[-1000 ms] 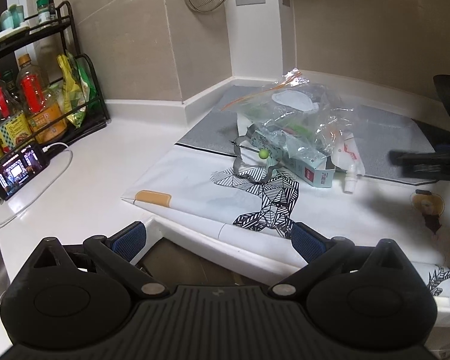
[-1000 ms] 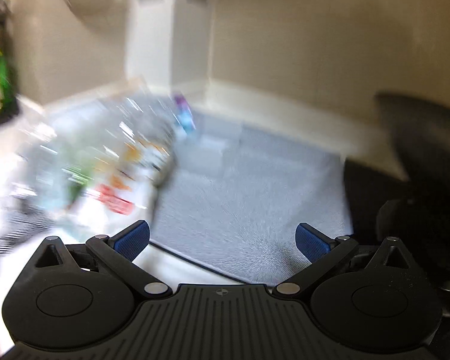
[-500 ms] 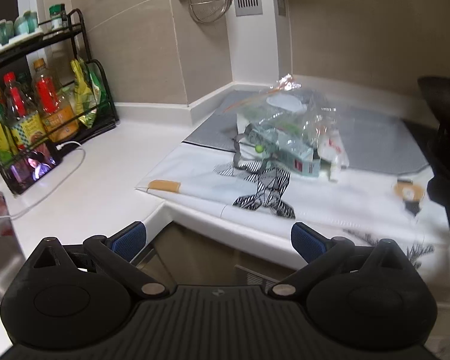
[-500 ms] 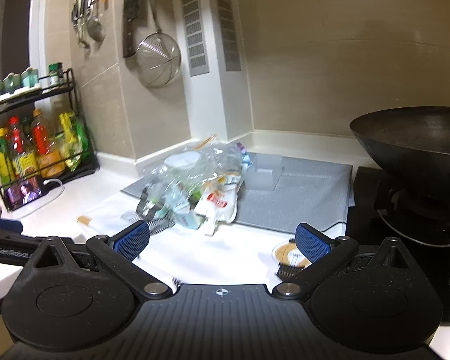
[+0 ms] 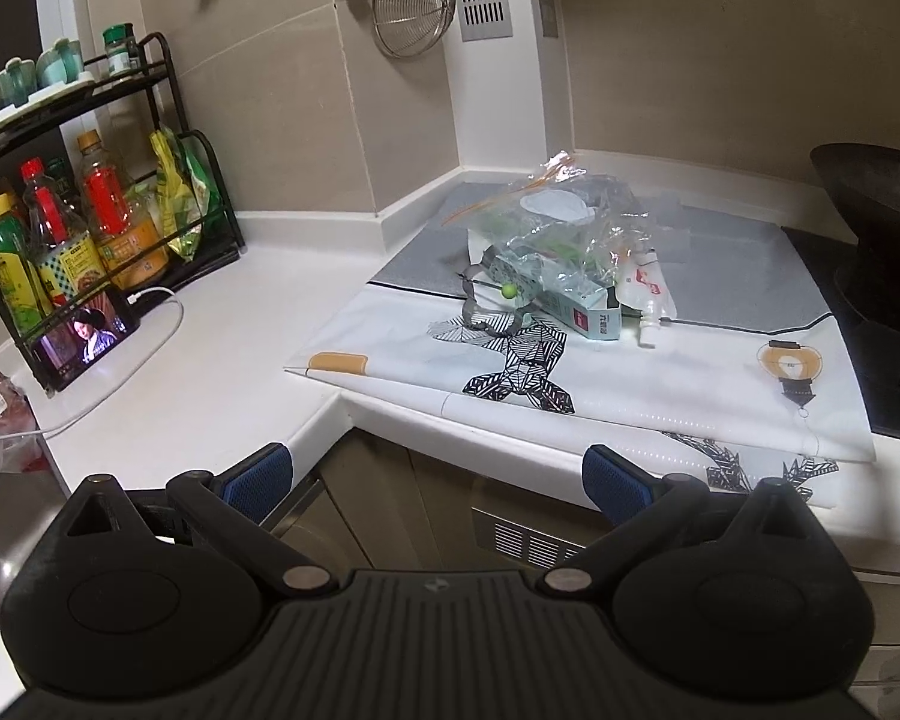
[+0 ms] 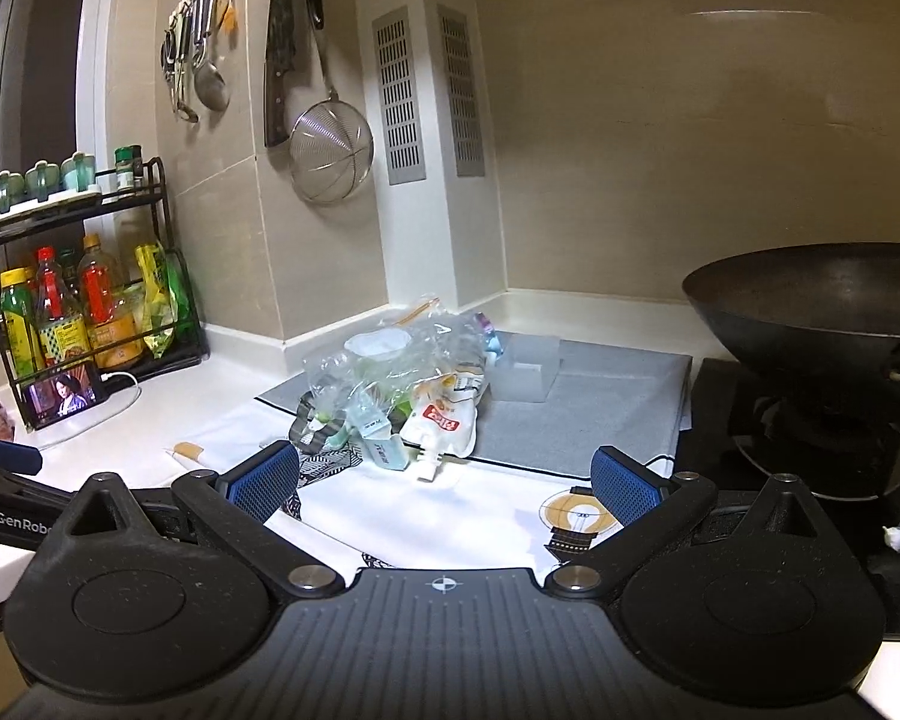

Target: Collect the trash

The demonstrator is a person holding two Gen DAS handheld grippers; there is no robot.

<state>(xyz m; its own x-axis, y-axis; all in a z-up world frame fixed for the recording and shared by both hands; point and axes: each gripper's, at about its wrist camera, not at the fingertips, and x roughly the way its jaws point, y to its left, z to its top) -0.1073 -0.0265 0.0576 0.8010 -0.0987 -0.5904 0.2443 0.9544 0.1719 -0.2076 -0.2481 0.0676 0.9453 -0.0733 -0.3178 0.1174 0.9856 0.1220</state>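
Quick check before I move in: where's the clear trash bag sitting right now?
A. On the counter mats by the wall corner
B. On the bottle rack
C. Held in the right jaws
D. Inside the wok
A: the clear trash bag lies on the counter mats, and both pairs of jaws are open and empty.

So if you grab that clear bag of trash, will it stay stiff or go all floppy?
Probably floppy: the bag is thin, crinkled clear plastic, so it should sag. It looks light, mostly wrappers and a small carton. The pouch sticks out loose and might slip free.
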